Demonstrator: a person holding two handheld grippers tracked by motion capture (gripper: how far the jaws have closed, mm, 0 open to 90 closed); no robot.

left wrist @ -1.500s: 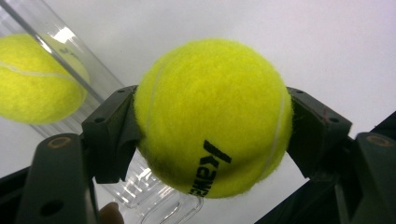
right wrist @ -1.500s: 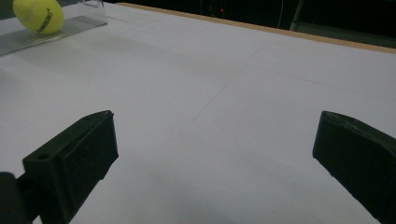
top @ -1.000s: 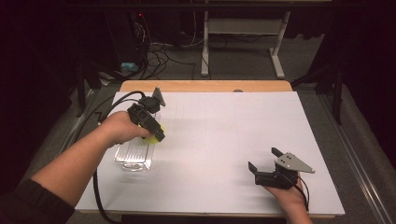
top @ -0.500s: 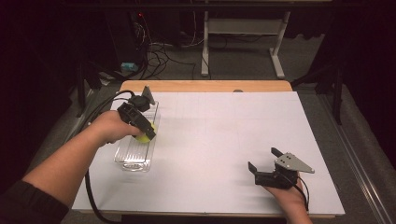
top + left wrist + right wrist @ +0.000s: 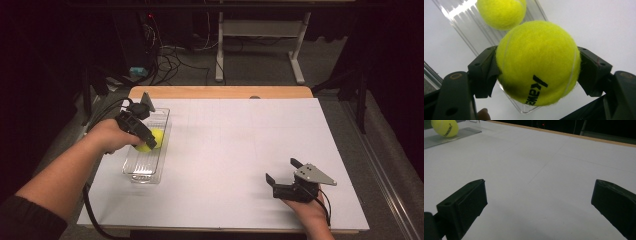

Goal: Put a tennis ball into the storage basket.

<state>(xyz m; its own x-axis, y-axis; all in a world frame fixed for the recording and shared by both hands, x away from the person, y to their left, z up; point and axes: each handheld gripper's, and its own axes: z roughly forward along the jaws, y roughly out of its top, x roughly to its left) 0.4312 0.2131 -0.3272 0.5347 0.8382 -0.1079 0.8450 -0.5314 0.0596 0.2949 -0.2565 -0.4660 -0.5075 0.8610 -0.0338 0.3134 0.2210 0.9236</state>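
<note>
The left claw (image 5: 150, 141), pinching a fuzzy yellow tennis ball (image 5: 537, 62), has carried it farther along the clear plastic tray (image 5: 162, 150); release looks next. The right claw (image 5: 282, 176) rests spread on the white tabletop (image 5: 240, 150).

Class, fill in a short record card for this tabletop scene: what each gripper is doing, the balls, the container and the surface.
left gripper: jaws shut on a tennis ball, over the tray
second ball: yellow, lying in the tray
tray: clear plastic, long, at the table's left side
right gripper: jaws open, nothing between them, low over the table
table: white top, wooden far edge
</note>
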